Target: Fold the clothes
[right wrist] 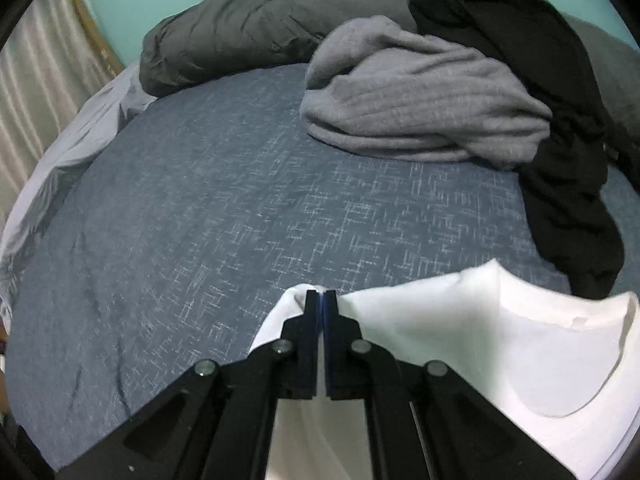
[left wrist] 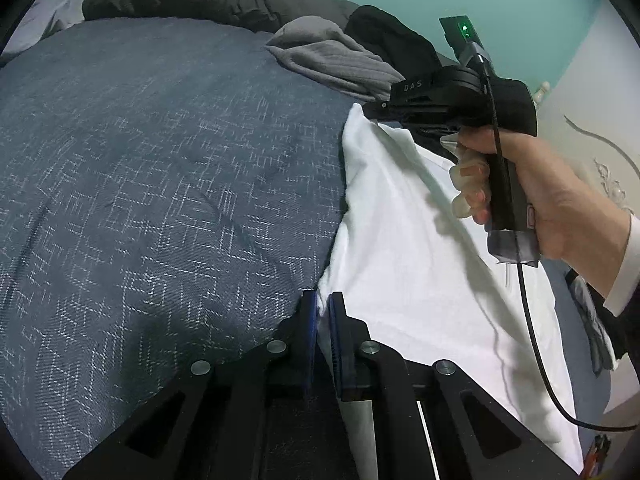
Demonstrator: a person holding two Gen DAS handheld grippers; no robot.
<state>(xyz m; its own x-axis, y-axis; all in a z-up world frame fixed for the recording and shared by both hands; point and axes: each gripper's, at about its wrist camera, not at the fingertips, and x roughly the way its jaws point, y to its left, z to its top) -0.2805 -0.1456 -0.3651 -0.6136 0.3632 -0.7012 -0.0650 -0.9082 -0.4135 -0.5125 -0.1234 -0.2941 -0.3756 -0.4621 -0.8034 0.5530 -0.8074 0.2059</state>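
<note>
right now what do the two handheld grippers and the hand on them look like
Both grippers are matte black with silver round pivot bolts and blue pads on the fingers. The right gripper has a pistol-style handle, "DAS" lettering on its body, a small module with a green light on top, and a black cable hanging down. The right hand comes out of a white cuff under a dark sleeve.

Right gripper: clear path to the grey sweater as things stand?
Probably not yet. The right gripper is shut on the white shirt. Only bare bedspread lies between it and the grey sweater, so the way looks free once it lets go.
</note>
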